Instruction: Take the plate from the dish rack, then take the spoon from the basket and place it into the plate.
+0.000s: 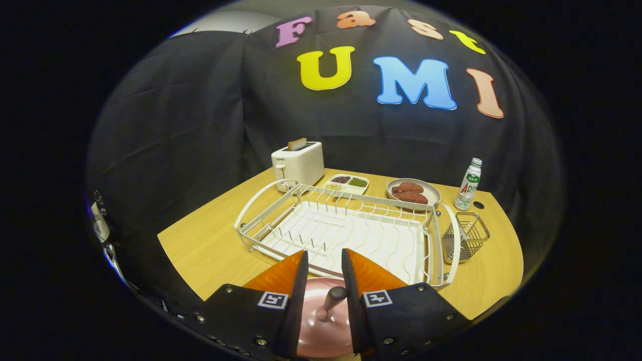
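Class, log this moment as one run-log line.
spoon on pink plate | fingers apart | dish rack empty

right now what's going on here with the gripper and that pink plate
A hand-held gripper hangs over a pink plate that sits on the wooden table in front of the dish rack. A spoon lies on the plate, between the two fingers, which stand apart and do not press on it. The rack and the wire basket beside it look empty.

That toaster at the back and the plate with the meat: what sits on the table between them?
In the gripper view, a small white divided dish of assorted grains lies between the toaster and the meat plate.
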`<state>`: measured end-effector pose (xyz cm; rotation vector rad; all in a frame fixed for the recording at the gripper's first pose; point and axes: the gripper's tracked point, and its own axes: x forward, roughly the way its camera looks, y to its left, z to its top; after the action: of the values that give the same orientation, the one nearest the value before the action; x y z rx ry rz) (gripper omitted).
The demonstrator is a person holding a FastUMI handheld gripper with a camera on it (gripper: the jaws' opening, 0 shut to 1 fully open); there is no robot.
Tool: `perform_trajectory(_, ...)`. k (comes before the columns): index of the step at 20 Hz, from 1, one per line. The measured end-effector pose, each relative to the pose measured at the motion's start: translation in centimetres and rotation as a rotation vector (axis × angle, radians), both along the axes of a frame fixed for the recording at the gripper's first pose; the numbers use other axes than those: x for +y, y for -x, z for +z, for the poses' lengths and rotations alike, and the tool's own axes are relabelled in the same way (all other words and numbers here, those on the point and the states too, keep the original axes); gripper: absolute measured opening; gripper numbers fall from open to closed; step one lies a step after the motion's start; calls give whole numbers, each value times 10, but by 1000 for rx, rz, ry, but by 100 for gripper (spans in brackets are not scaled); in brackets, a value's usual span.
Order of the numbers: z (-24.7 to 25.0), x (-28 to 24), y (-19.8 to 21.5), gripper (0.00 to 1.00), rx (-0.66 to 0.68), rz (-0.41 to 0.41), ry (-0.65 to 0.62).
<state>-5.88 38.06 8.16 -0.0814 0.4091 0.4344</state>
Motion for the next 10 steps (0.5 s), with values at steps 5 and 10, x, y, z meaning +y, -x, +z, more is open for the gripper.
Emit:
perform_trajectory(5, 25, -8, -11, 40, -52, -14, -8)
perform_trajectory(10, 33, -26, -22, 40, -70, -47, -17)
